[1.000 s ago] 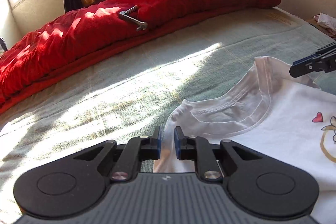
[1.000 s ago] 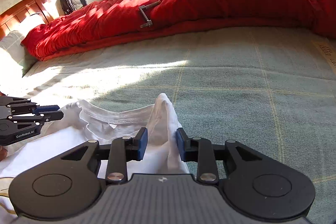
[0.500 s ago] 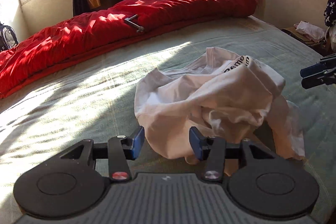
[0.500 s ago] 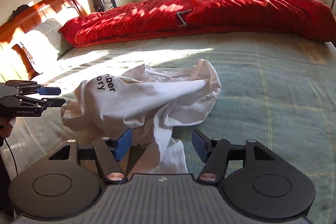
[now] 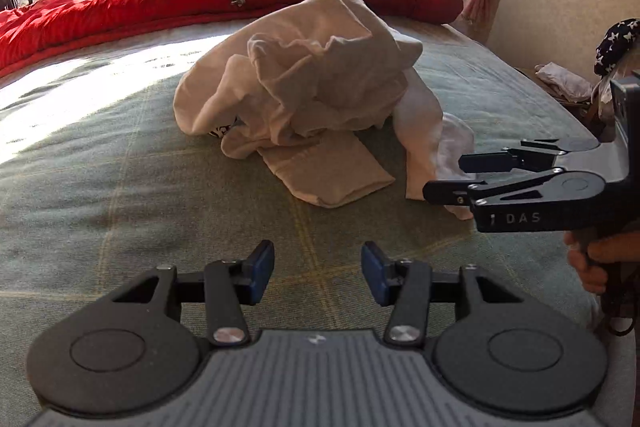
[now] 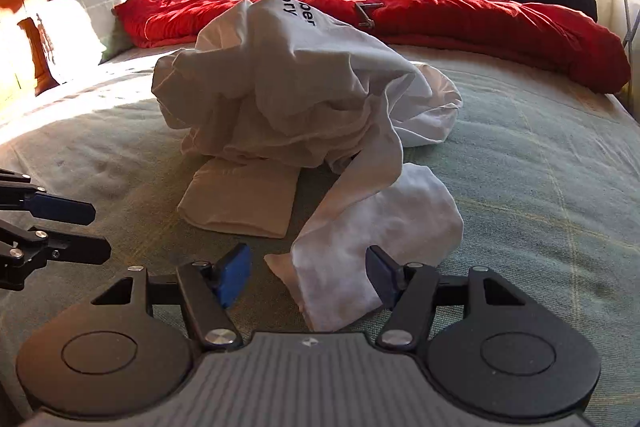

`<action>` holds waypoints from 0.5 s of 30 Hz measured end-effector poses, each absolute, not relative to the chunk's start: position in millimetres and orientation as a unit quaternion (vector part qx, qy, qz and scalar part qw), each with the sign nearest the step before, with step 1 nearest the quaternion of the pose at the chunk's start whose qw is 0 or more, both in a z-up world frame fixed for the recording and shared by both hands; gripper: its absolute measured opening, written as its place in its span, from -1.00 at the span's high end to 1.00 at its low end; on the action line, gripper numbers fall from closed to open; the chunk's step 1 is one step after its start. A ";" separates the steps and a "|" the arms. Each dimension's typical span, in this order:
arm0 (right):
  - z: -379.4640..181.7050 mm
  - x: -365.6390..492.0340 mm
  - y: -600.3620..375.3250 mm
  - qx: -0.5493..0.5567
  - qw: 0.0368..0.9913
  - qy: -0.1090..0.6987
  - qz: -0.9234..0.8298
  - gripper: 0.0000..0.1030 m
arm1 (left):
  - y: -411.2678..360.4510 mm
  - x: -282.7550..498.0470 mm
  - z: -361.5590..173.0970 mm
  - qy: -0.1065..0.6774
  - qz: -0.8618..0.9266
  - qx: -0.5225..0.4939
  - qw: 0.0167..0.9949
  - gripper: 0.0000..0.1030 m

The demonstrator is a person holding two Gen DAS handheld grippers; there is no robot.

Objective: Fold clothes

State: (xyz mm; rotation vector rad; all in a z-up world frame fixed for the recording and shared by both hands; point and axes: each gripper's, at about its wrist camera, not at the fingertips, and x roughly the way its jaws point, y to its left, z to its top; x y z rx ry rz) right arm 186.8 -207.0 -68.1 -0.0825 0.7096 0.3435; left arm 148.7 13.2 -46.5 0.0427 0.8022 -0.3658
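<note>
Fingers of the left gripper (image 5: 318, 277) and right gripper (image 6: 308, 277) stand wide, holding nothing. The shirt (image 6: 296, 83) lies crumpled mid-bed (image 6: 540, 167), unfolded; one sleeve (image 6: 376, 227) trails between the right fingers, likely placed for a grasp.

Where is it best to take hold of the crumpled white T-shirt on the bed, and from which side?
Probably the loose flap of the white T-shirt that trails toward the cameras. It lies flat and free on the green bed cover, just ahead of the open right gripper, so come in low from the near side. The heaped middle is bunched, with no clear edge.
</note>
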 end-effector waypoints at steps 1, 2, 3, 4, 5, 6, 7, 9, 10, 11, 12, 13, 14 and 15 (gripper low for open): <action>-73.0 186.9 -200.4 -0.069 0.927 0.335 0.155 -0.30 | 11.8 145.7 -45.6 0.385 -0.179 0.024 0.905 0.04; -75.4 187.8 -197.0 -0.087 0.928 0.331 0.149 -0.28 | 10.3 142.6 -44.8 0.382 -0.180 0.027 0.906 0.03; -77.0 189.2 -196.6 -0.099 0.927 0.332 0.144 -0.13 | 8.8 139.6 -44.0 0.379 -0.182 0.030 0.907 0.03; -78.5 190.7 -196.3 -0.111 0.926 0.333 0.138 0.22 | 7.4 136.5 -43.2 0.376 -0.184 0.033 0.908 0.03; -80.1 192.1 -196.0 -0.123 0.925 0.334 0.133 0.41 | 5.9 133.4 -42.4 0.373 -0.185 0.036 0.908 0.03; -81.6 193.5 -195.6 -0.135 0.924 0.335 0.127 0.66 | 4.5 130.4 -41.5 0.370 -0.187 0.039 0.909 0.03; -79.3 192.7 -200.0 -0.134 0.924 0.334 0.126 0.80 | 4.1 128.8 -41.0 0.368 -0.187 0.041 0.910 0.03; -72.0 188.7 -210.0 -0.143 0.928 0.326 0.112 0.93 | 4.7 128.3 -40.5 0.368 -0.183 0.044 0.911 0.03; -67.0 186.2 -216.9 -0.149 0.930 0.319 0.103 0.93 | 4.6 128.4 -40.7 0.369 -0.181 0.046 0.911 0.03; -61.9 183.6 -223.9 -0.155 0.933 0.312 0.094 0.93 | 4.6 128.7 -41.0 0.369 -0.180 0.048 0.911 0.03; -56.6 183.0 -232.8 -0.159 0.934 0.309 0.084 0.93 | 4.4 129.1 -41.5 0.370 -0.179 0.048 0.910 0.03; -51.3 182.5 -241.8 -0.164 0.935 0.306 0.075 0.95 | 4.3 129.3 -42.0 0.371 -0.180 0.048 0.910 0.03; -46.1 181.9 -250.7 -0.168 0.936 0.304 0.065 0.98 | 3.9 129.4 -42.3 0.371 -0.180 0.048 0.910 0.03; -40.8 181.4 -259.7 -0.172 0.936 0.301 0.055 0.98 | 3.2 129.4 -42.3 0.371 -0.181 0.048 0.910 0.03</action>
